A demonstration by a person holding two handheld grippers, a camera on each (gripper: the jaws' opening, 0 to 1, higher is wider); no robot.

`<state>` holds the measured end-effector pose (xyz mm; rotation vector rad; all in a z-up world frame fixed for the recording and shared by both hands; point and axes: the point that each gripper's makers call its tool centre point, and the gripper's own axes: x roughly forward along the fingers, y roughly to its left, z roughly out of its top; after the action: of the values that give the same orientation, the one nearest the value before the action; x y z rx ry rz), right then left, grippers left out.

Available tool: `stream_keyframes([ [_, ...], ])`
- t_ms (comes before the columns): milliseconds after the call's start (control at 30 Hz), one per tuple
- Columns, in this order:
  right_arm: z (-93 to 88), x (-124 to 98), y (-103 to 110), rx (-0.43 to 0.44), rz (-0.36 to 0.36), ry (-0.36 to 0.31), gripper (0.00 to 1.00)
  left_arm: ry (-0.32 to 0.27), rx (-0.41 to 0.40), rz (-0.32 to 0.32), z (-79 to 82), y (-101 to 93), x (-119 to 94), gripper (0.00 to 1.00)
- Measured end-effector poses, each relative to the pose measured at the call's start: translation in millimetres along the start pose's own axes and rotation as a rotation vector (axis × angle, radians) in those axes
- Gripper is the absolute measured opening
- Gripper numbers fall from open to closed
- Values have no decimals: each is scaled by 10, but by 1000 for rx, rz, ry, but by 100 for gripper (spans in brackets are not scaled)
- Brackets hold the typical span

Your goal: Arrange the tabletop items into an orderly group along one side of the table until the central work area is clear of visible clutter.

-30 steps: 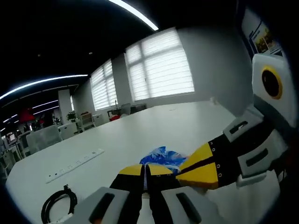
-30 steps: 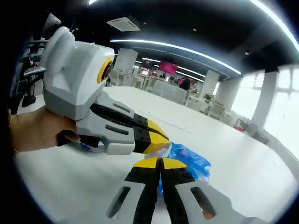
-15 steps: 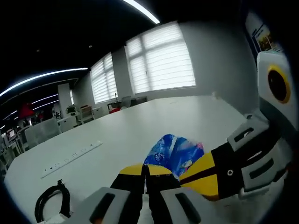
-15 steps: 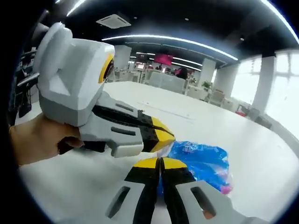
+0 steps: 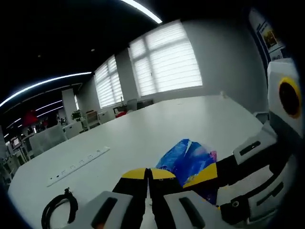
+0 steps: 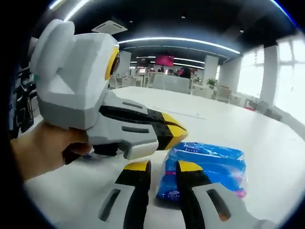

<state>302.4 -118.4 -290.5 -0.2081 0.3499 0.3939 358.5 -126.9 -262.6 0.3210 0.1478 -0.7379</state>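
Currently, the left gripper [image 5: 147,172] has its yellow-tipped jaws pressed together with nothing visible between them; in the right gripper view the same tool [image 6: 178,135] enters from the left, held in a person's hand [image 6: 45,152], its tips closed to a point just above the blue packet [image 6: 207,167].

The right gripper [image 6: 159,167] stands with its jaws parted by a narrow gap; no item sits between them; the right-hand jaw lies in front of the near edge of the blue packet, and contact cannot be confirmed. In the left gripper view this tool [image 5: 209,174] comes in from the right, its yellow tip overlapping the blue packet [image 5: 183,157].

The blue packet is a soft plastic wrapper with white print and a pink patch at one end; it lies flat on the white table [image 5: 157,124], directly ahead of both grippers.

In the left gripper view, a white power strip [image 5: 76,166] lies on the table to the left, well apart from the packet; a coiled black cable [image 5: 58,209] lies nearer the camera at lower left; blinds cover the windows [image 5: 164,64] beyond the far table edge.
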Motion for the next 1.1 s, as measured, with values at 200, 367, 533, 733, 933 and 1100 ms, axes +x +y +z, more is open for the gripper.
stream_keyframes([
  [200,53,-66,-34,23,-4,-35,29,-4,32,21,79,17,-77,4],
  [367,149,-197,-146,53,-36,-87,30,-30,34,30,199,29,-189,9],
  [533,373,-353,-149,-9,-32,-174,32,-51,82,48,329,16,-312,12],
  [733,539,-388,-82,-55,-1,-224,36,-73,85,77,446,86,-454,18],
  [933,622,-404,207,-204,87,-266,43,-64,55,123,420,184,-667,26],
  [1100,622,-382,436,-339,133,-259,48,-69,122,190,480,326,-882,31],
])
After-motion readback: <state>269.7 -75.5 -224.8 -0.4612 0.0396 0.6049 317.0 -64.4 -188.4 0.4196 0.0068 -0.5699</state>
